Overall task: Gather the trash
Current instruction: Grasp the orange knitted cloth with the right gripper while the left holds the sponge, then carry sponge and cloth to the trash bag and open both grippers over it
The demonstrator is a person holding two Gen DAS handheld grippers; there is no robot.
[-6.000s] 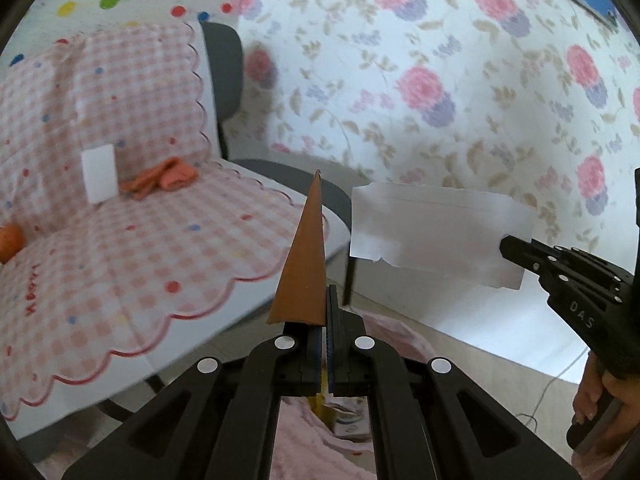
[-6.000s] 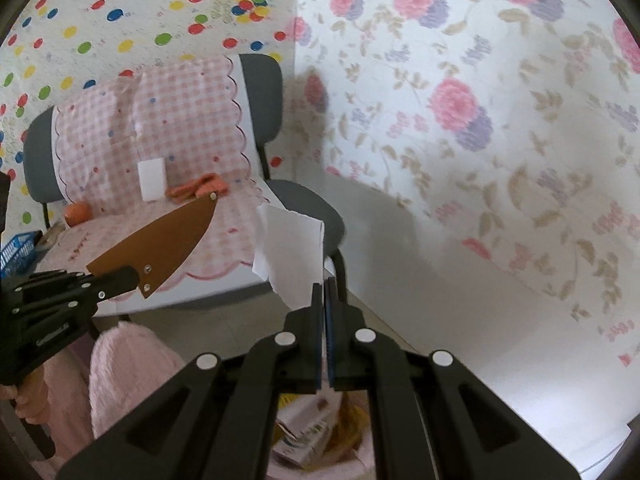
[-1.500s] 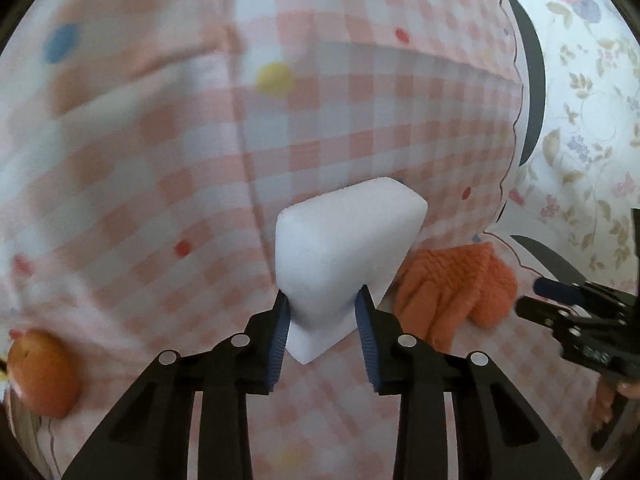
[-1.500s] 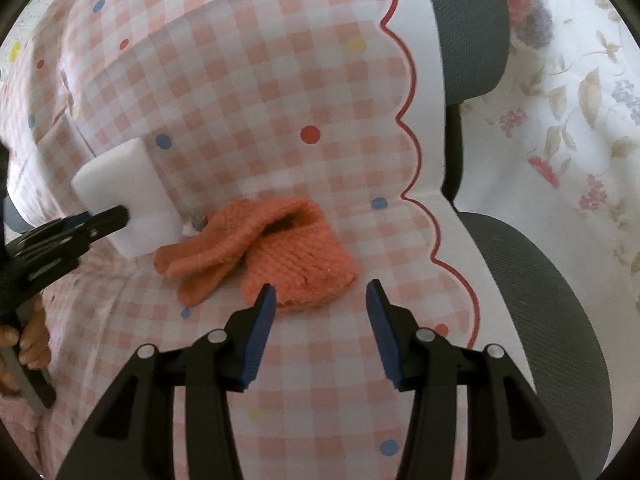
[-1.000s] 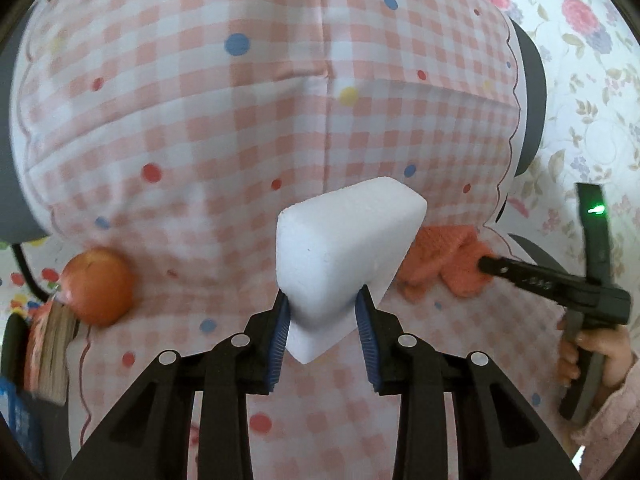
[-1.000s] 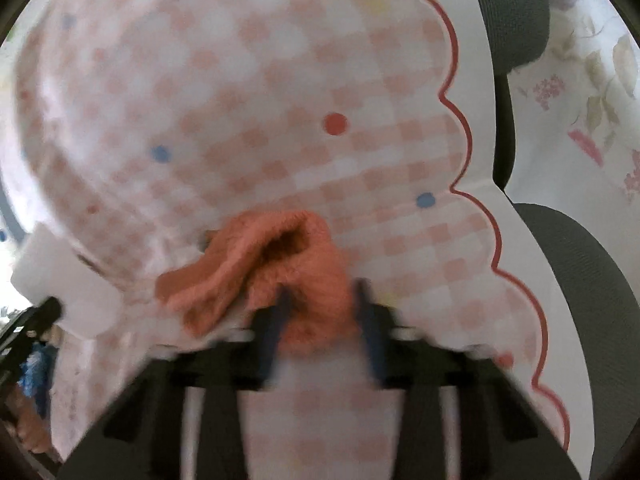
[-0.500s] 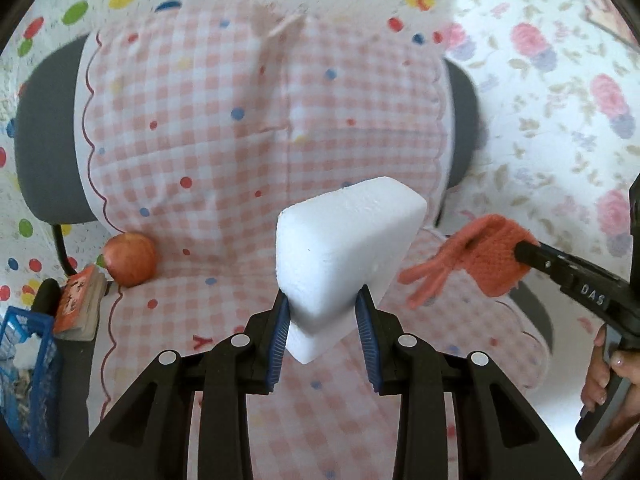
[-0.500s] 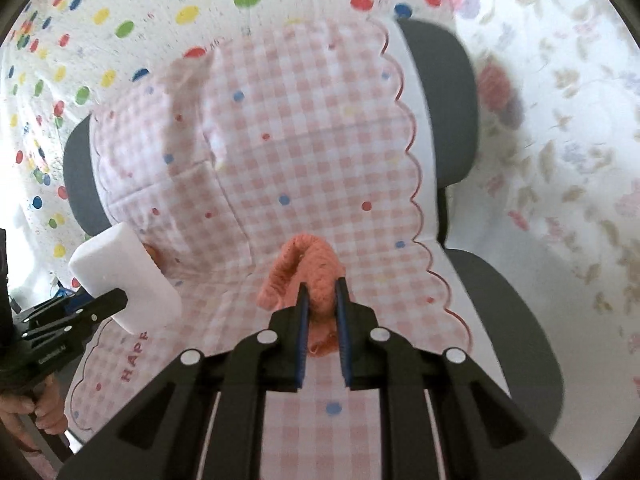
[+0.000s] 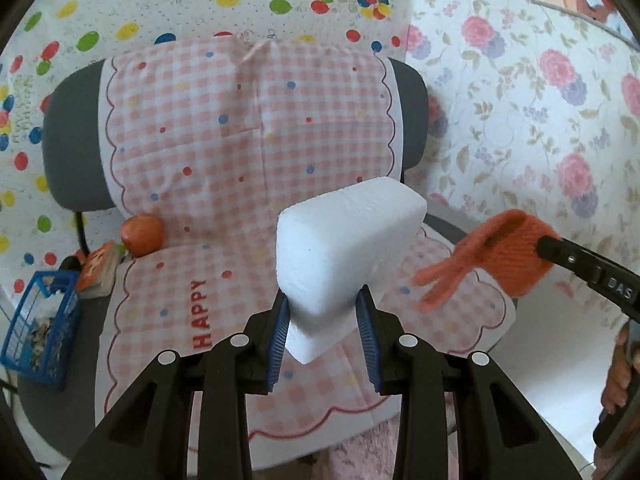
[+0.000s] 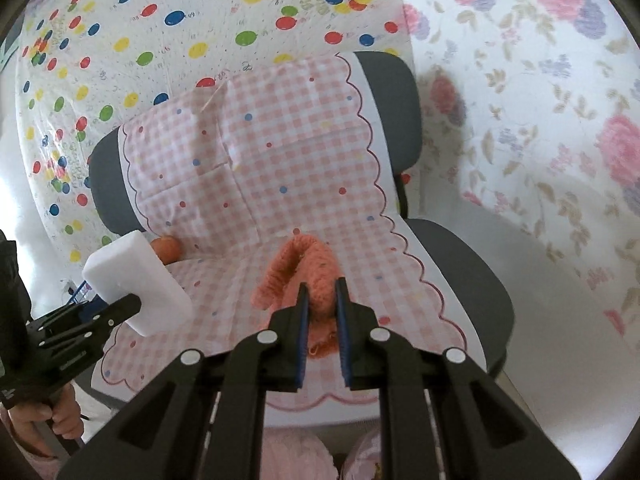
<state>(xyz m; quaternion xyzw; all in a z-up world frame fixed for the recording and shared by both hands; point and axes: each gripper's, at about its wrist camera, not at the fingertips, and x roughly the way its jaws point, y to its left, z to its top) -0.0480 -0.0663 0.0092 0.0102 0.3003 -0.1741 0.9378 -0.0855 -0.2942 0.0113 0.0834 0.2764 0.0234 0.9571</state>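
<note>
White foam fills my left wrist view: the left gripper (image 9: pixel 323 322) clamps the lower end of a white styrofoam block (image 9: pixel 348 246), blue-lined fingers (image 9: pixel 278 340) pressed against both of its sides, the block lifted clear of the seat. At 3 o'clock in that view, my right gripper (image 9: pixel 576 260) enters from the frame edge with an orange knitted glove (image 9: pixel 508 252) pinched at its tip, the glove's loose fingers dangling toward 9 o'clock.

From the right wrist camera, the right gripper (image 10: pixel 321 312) is narrowed on the glove (image 10: pixel 304 276), which bunches up between the 2 pads and rises above them. The left gripper (image 10: pixel 120 310) shows at 9 o'clock, block (image 10: pixel 136 280) held in the air.

Behind both loads stands a grey office chair (image 9: pixel 72 144) draped with a pink-and-white checked cloth (image 9: pixel 224 160) printed with "HAPPY". An orange round fruit (image 9: pixel 143 233) sits in the crease of seat and backrest at 9 o'clock, beside a small orange booklet (image 9: pixel 98 268) and a blue wire basket (image 9: pixel 38 330). Balloon-dotted sheeting (image 10: pixel 120 32) and a floral sheet (image 10: pixel 540 100) cover the walls.
</note>
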